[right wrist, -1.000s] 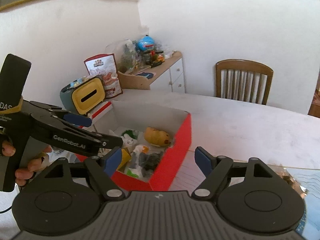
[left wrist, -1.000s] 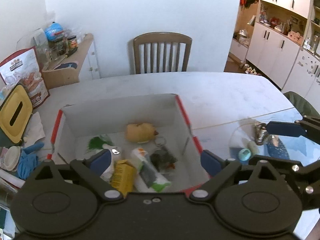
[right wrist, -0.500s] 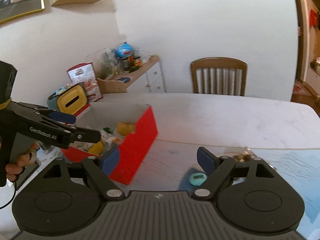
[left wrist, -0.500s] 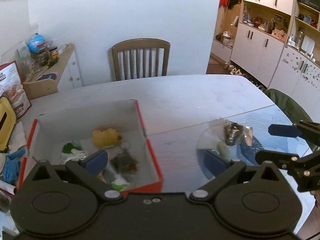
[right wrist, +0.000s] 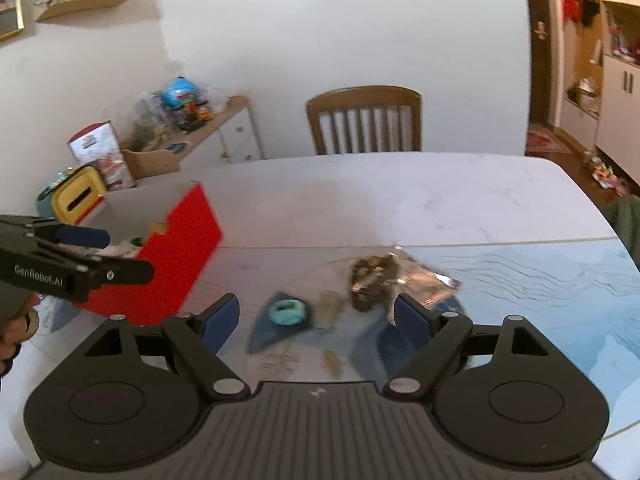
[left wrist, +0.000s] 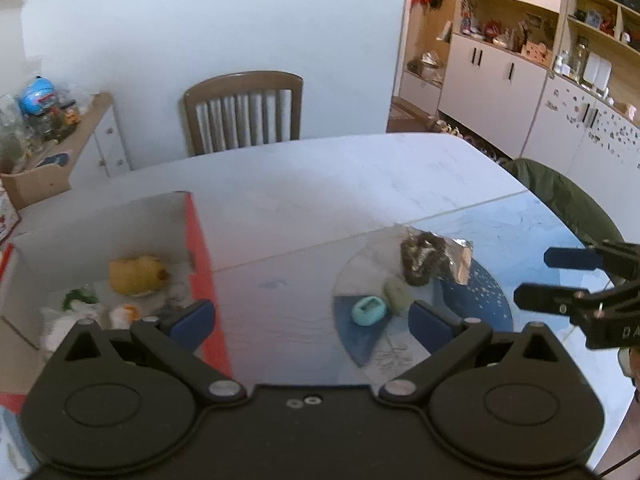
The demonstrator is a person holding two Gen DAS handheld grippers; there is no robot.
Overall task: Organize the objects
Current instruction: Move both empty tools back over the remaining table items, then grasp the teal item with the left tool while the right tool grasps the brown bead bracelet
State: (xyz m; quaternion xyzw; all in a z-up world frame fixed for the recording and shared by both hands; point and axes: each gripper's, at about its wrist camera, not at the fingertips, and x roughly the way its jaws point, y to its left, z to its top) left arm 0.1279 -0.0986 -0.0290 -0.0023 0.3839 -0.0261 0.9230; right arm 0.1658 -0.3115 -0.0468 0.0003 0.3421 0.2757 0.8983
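Writing: "GenRobot.AI" in white on the side of the left gripper (right wrist: 116, 256), read from the right wrist view; "DA" on the side of the right gripper (left wrist: 556, 276), cut off at the edge of the left wrist view; the print on the red-and-white packet (right wrist: 102, 156) is too blurred to read.
Left gripper: held low over the bench (left wrist: 320, 184), jaws wide apart with nothing between them; a hand (right wrist: 16, 332) grips it at the frame's left edge.
Right gripper: level with the left and to its right, jaws wide apart and empty.
Teal piece (right wrist: 289, 312): on the round clear plate (right wrist: 320, 276), just ahead of the right jaws and nearer the left finger; ahead of the left jaws' right finger in the other view.
Pale oval piece (left wrist: 397, 294): touching or just beside the teal piece, on its right.
Dark crumpled lump on foil (right wrist: 370, 280): farther out on the plate, ahead of the right jaws' right finger.
Red box (right wrist: 180, 248): ahead and left of both jaws, open-topped, white inside.
Box contents: a yellow plush toy (left wrist: 136, 274), plus small green and white items too blurred to name.
Beyond: a wooden chair (left wrist: 244, 112) at the far side of the bench.
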